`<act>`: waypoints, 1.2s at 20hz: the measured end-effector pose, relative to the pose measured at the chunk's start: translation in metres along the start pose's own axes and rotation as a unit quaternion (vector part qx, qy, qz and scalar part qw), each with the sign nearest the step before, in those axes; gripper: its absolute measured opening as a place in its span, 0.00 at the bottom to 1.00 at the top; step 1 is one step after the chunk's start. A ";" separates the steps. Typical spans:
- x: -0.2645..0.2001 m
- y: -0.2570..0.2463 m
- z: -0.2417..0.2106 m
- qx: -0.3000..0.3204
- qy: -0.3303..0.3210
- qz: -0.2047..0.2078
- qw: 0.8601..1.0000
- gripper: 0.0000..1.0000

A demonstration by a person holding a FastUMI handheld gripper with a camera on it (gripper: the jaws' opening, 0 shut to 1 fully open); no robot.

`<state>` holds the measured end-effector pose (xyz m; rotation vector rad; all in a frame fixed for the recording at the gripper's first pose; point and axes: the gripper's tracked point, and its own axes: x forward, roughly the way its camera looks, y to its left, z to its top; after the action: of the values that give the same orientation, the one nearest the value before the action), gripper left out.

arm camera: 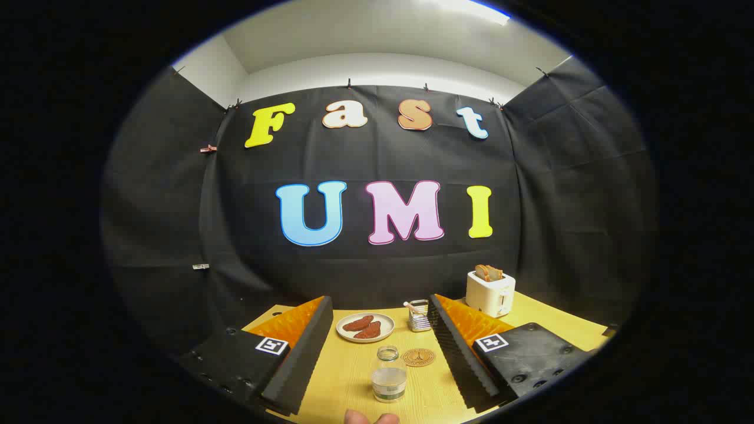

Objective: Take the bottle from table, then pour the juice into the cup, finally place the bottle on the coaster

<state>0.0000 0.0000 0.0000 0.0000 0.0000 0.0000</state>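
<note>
A small clear bottle [389, 377] with an open neck and pale liquid in its wide body stands on the wooden table [347, 377], between my fingers and close in. Just to its right lies a round brown coaster [418, 357]. Farther on, near my right fingertip, a ribbed metal cup [419, 317] has a stick leaning in it. My gripper [380, 301] is open wide with nothing between its fingers, and the bottle is apart from both.
A plate [365, 327] with brown food pieces sits ahead of the bottle, left of the cup. A white toaster [490, 292] with bread in it stands at the back right. A person's fingertips [371, 418] show at the table's near edge.
</note>
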 end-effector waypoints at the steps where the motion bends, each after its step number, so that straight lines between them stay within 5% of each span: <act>1: 0.000 0.001 0.000 0.002 0.000 0.001 1.000 0.99; 24: -0.001 -0.002 -0.027 -0.012 -0.001 -0.003 1.000 0.99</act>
<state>-0.0012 -0.0020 -0.0266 -0.0249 -0.0022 -0.0053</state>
